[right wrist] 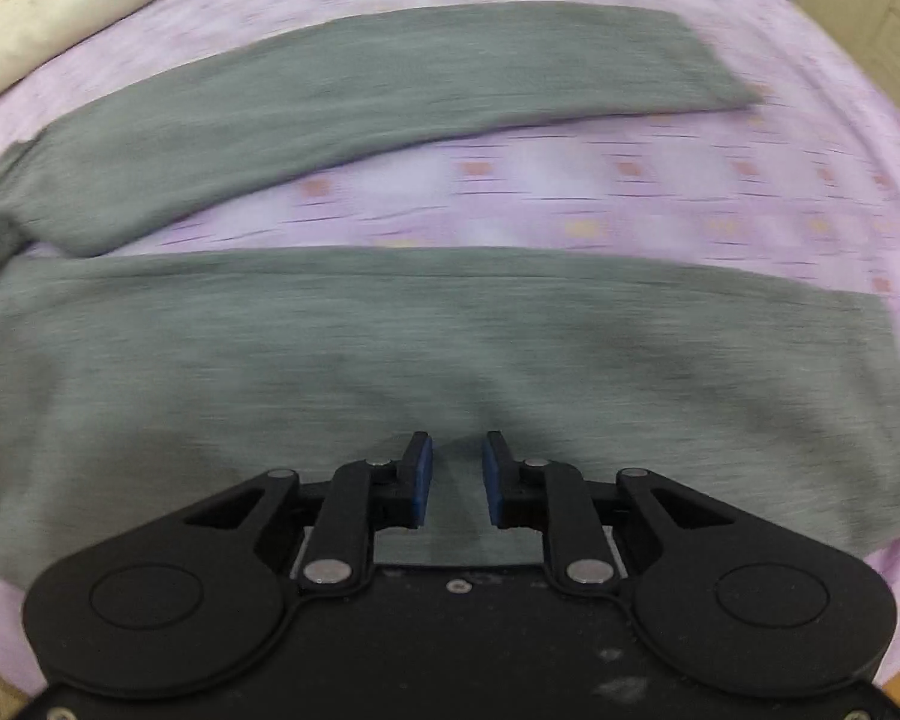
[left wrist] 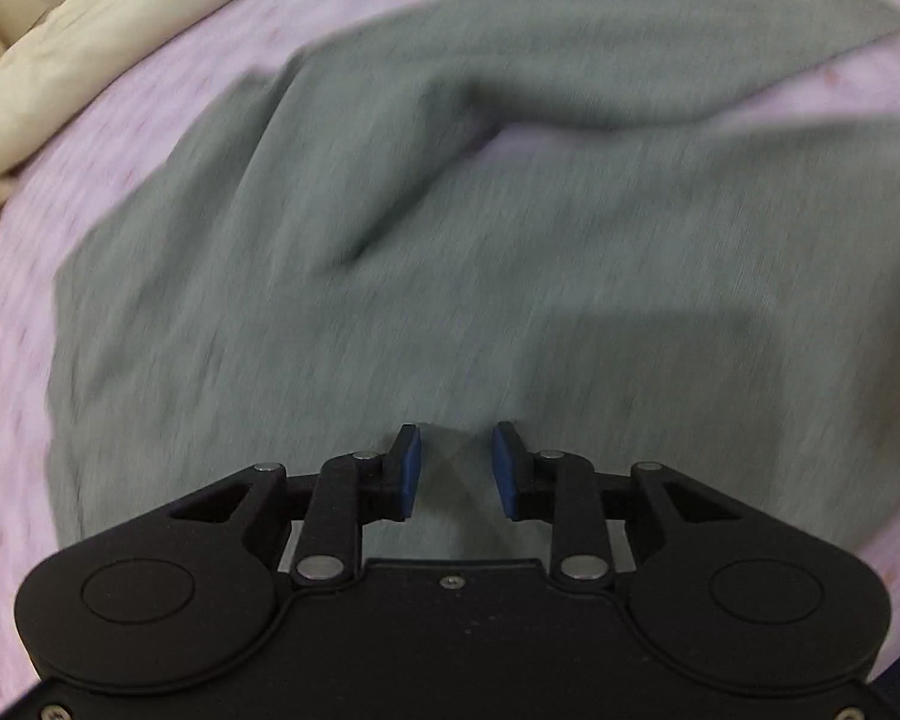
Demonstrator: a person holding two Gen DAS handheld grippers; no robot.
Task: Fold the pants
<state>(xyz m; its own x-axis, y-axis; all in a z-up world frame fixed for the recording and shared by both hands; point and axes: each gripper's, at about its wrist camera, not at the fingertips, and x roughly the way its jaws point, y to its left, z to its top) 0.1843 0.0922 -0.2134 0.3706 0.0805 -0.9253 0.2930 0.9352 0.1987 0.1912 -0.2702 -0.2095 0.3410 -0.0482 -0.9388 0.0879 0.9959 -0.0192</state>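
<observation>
Grey pants (left wrist: pixel 390 240) lie spread on a lilac bedsheet (left wrist: pixel 138 102); the left wrist view looks down on their wide upper part, with creases near the crotch. My left gripper (left wrist: pixel 456 438) hovers over this cloth, its blue pads apart and nothing pinched between them. In the right wrist view the two legs run side by side: the far leg (right wrist: pixel 390 78) and the near leg (right wrist: pixel 450 348), with a strip of sheet (right wrist: pixel 630 192) between them. My right gripper (right wrist: pixel 457 444) stands open above the near leg, close to its near edge. Both views are blurred.
A cream duvet (left wrist: pixel 60 72) is bunched along the bed's far left side, also the cream duvet (right wrist: pixel 60 30) in the right wrist view. Beyond the bed's right edge lies pale flooring (right wrist: pixel 882 6).
</observation>
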